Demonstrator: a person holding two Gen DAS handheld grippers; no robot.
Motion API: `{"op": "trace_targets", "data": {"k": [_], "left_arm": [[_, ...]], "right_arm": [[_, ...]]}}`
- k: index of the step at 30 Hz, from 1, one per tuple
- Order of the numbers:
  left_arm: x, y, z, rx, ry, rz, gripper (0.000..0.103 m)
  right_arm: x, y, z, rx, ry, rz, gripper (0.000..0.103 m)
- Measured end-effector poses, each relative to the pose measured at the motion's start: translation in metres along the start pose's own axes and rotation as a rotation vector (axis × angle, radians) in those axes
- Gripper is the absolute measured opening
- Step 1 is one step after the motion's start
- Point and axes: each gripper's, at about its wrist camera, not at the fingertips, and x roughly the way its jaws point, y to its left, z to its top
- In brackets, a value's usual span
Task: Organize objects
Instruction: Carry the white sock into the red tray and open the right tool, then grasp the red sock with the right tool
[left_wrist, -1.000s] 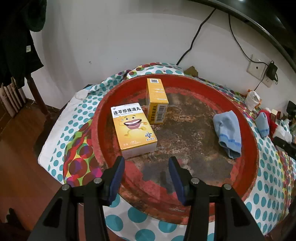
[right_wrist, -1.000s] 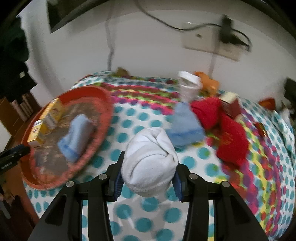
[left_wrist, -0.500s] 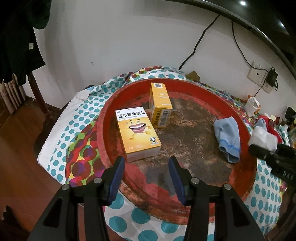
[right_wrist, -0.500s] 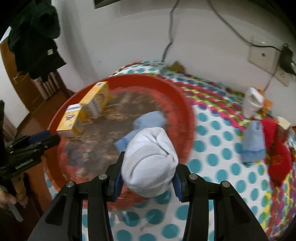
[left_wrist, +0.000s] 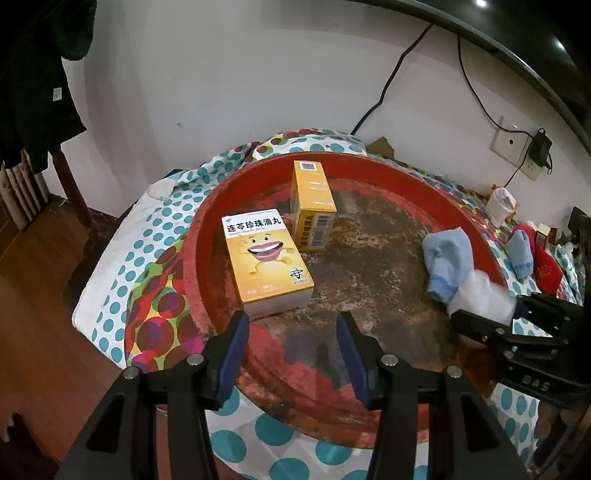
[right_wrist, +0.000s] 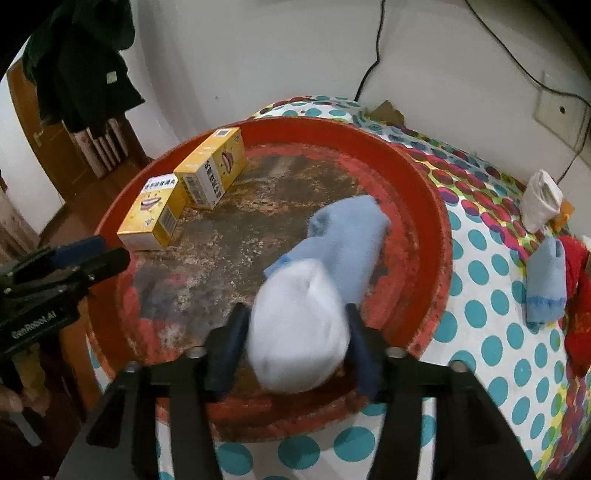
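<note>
A round red tray (left_wrist: 373, 173) (right_wrist: 424, 177) holds two yellow medicine boxes (left_wrist: 266, 264) (right_wrist: 211, 168) at its left and a light blue sock (left_wrist: 445, 264) (right_wrist: 341, 232) at its right. My right gripper (right_wrist: 297, 341) is over the tray's near rim with a rolled white sock (right_wrist: 299, 326) between its fingers; the sock looks blurred and tilted, so the grip is unclear. It also shows in the left wrist view (left_wrist: 484, 299). My left gripper (left_wrist: 291, 350) is open and empty over the tray's front edge.
On the polka-dot cloth (right_wrist: 491, 325) right of the tray lie another light blue sock (right_wrist: 546, 286), a red cloth (right_wrist: 580, 306) and a rolled white sock (right_wrist: 541, 201). A wall with cables and a socket (left_wrist: 511, 146) stands behind. Wooden floor (left_wrist: 33, 332) lies left.
My right gripper carried the white sock left from the cloth to over the tray, beside the blue sock; the sock now looks blurred. The left gripper stayed open, nearly still.
</note>
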Motion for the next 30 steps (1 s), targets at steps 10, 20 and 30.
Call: {"op": "trace_targets", "data": {"k": [10, 20, 30], "left_arm": [[0.001, -0.006, -0.002, 0.017, -0.001, -0.008, 0.05], [0.003, -0.023, -0.005, 0.074, -0.002, -0.01, 0.05], [0.002, -0.042, -0.012, 0.155, -0.033, 0.006, 0.05]], "right_arm": [[-0.059, -0.067, -0.017, 0.111, -0.128, -0.065, 0.07], [-0.078, -0.223, -0.047, 0.376, -0.116, -0.368, 0.067], [-0.048, -0.278, -0.045, 0.424, -0.081, -0.361, 0.061]]}}
